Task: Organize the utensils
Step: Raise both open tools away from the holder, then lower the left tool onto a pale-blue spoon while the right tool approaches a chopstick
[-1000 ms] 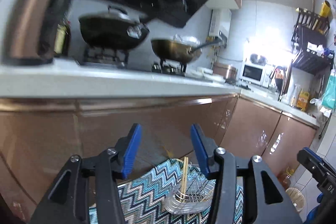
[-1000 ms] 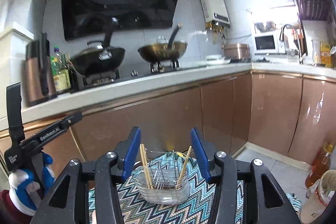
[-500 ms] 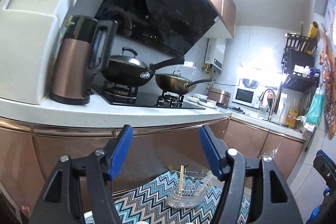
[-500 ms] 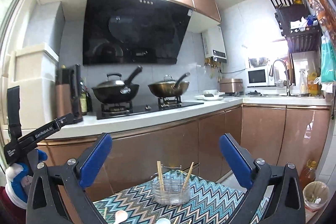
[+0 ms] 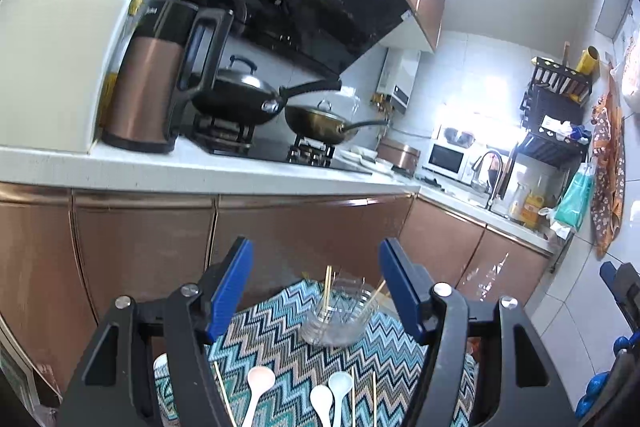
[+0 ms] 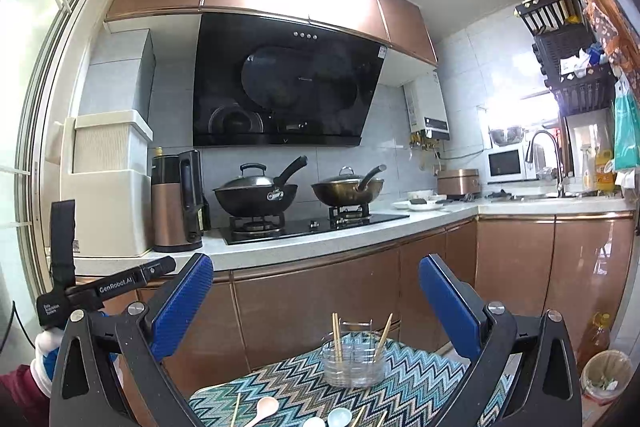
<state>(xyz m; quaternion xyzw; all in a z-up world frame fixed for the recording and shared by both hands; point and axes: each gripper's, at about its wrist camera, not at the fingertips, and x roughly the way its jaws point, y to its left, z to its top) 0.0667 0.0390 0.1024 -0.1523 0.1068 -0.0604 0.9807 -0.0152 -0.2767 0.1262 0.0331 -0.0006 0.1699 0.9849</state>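
**A:** Right wrist view: a clear round holder with a wire insert [image 6: 354, 363] stands on a zigzag-patterned cloth in teal, white and brown [image 6: 420, 383] covering the tabletop, with a few wooden chopsticks [image 6: 337, 343] upright in it. How much is sorted?

**B:** Only partly, by my reading. A pink spoon [image 6: 266, 407], two pale spoons [image 5: 340, 385] and loose chopsticks [image 5: 374, 403] lie on the cloth, nearer than the holder.

**A:** And the tongs?

**B:** The right tongs [image 6: 316, 311] stand wide, holding nothing; the left tongs [image 5: 316, 287] are also spread and empty, both above the cloth.

**A:** Room to work?

**B:** Open space around the holder, but the tabletop's far edge lies just behind it, close to the copper-coloured cabinet doors [image 6: 316, 303]. On the right a small bin [image 6: 606, 371] stands on the floor.
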